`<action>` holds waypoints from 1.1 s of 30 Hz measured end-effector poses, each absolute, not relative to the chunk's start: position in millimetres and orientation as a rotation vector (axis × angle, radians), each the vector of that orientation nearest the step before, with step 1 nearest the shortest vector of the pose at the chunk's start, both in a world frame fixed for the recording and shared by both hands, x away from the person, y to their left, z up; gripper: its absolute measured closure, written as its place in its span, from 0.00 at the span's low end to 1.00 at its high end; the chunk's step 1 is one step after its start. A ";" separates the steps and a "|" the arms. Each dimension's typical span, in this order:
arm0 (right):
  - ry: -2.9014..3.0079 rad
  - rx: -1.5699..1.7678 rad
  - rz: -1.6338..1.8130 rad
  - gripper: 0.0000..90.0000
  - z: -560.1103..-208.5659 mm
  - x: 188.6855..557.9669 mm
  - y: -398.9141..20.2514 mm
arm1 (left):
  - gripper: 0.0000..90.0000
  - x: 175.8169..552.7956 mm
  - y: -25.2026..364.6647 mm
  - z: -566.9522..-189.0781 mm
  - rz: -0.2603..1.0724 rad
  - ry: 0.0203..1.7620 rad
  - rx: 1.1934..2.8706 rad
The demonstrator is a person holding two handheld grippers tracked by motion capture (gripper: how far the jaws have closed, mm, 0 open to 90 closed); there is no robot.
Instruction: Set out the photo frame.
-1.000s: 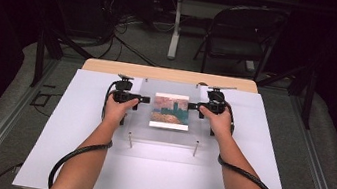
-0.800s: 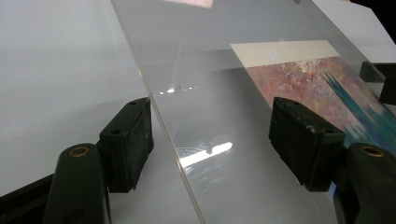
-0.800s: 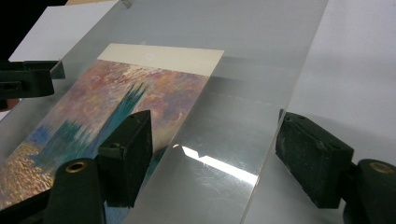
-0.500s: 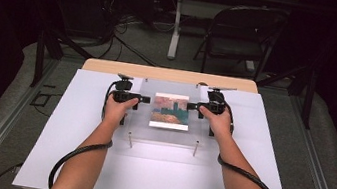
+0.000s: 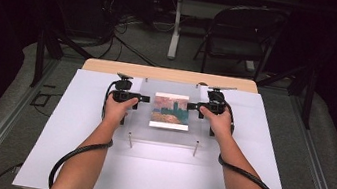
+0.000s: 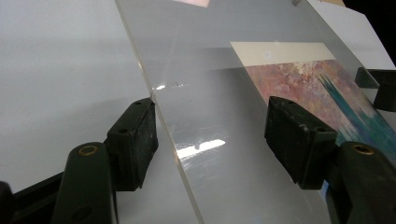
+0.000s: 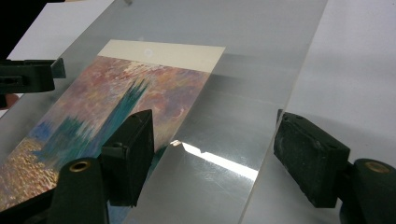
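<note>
High view shows the clear acrylic sheet [image 5: 166,114] lying over a painted print [image 5: 170,110] in the middle of the white board [image 5: 74,136], raised a little on 2 small metal standoffs [image 5: 130,140] at its near edge. The left gripper [image 5: 148,99] sits at the sheet's left edge and the right gripper [image 5: 189,106] at its right edge, facing each other across the print. In the left gripper view the sheet's edge [image 6: 173,140] runs between the 2 black jaws, which have just been closing a little yet stand wide, their pads off the acrylic. In the right gripper view the right edge [image 7: 275,126] likewise passes between 2 spread jaws, with no pad pressing on it. So both grippers are released, straddling the sheet. The step in hand looks like taking hold of the sheet from both sides. The next move likely calls for both pairs of jaws to close evenly on the thin edges, then a level lift, since a lopsided pinch could tilt the sheet or shift the print beneath.
</note>
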State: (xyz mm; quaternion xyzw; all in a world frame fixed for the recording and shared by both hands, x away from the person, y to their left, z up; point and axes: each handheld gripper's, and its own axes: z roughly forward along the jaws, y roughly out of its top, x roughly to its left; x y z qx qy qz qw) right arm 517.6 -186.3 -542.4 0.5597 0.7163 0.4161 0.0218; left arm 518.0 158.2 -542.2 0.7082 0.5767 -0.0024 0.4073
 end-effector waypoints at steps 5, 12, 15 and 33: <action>2.211 1.725 1.292 0.32 -541.5 517.2 -185.3 | 0.39 517.4 158.9 -540.3 -0.001 1.453 1.785; 2.216 1.721 1.301 0.36 -537.5 516.2 -188.5 | 0.43 516.2 161.4 -537.3 -0.003 1.450 1.766; 2.214 1.715 1.303 0.37 -535.5 515.1 -189.0 | 0.45 515.0 162.2 -535.1 0.000 1.449 1.758; 2.185 1.614 1.345 0.45 -510.7 499.2 -193.0 | 0.54 498.6 169.0 -508.5 0.046 1.389 1.738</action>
